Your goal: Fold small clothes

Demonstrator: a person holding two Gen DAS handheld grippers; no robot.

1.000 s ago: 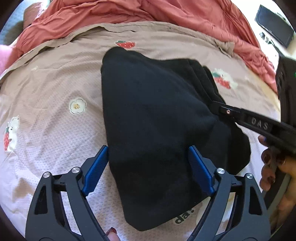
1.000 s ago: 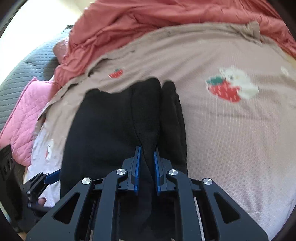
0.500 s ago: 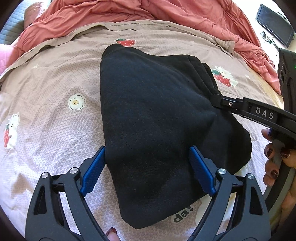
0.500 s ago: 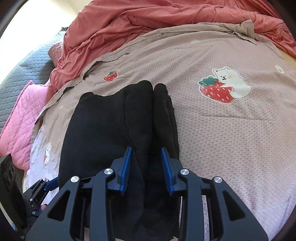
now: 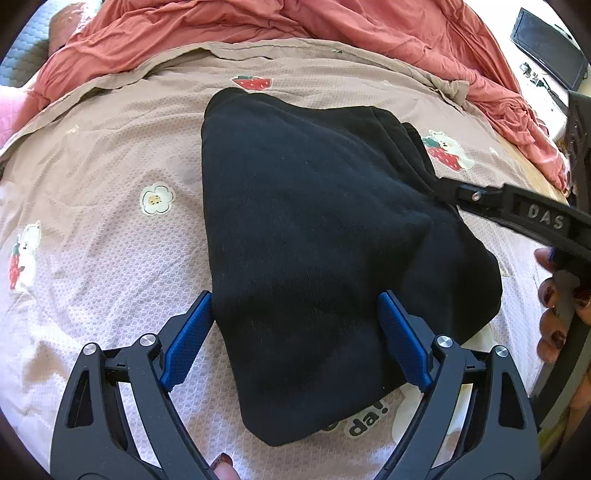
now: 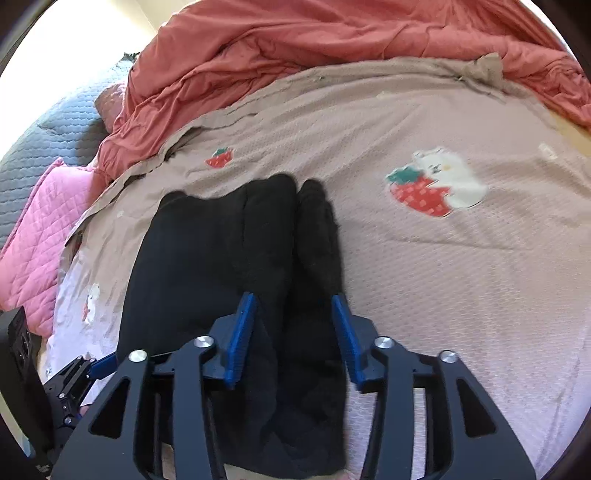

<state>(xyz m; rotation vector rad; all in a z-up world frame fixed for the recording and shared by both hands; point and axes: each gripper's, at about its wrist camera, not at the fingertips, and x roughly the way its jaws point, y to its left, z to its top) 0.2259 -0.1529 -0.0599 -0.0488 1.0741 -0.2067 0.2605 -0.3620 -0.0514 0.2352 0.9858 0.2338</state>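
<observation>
Broadly, the scene is a bed: a taupe printed sheet [image 5: 110, 258] covers most of both views, a rumpled coral duvet [image 6: 332, 33] is heaped along its far side, and a pink quilted pillow [image 6: 33, 236] sits off toward the far left corner in the right wrist view. On the bare middle of the sheet lies the black garment [image 5: 314, 240], already gathered into a thick, layered bundle, wide at the far end and narrowing toward the near edge, so the folding looks well along; what remains, by my reading, is squaring the uneven near end and perhaps one more fold or a press flat. Its right-hand side shows two stacked rolls of cloth lying beside each other rather than lined up, which suggests the edge is not tidy yet. The left gripper [image 5: 295, 339] stands wide, its blue pads either side of the narrow near part of the bundle, and from this angle it cannot be told for sure whether they press the cloth. The right gripper [image 6: 295, 332] has just been opening: its jaws have let go, with the folded edge between them but the pads clear of it. Room to move is generous; bare sheet lies to the left and right of the garment, the duvet is well apart beyond it, and only the two grippers sit near each other at the garment's near right corner.
</observation>
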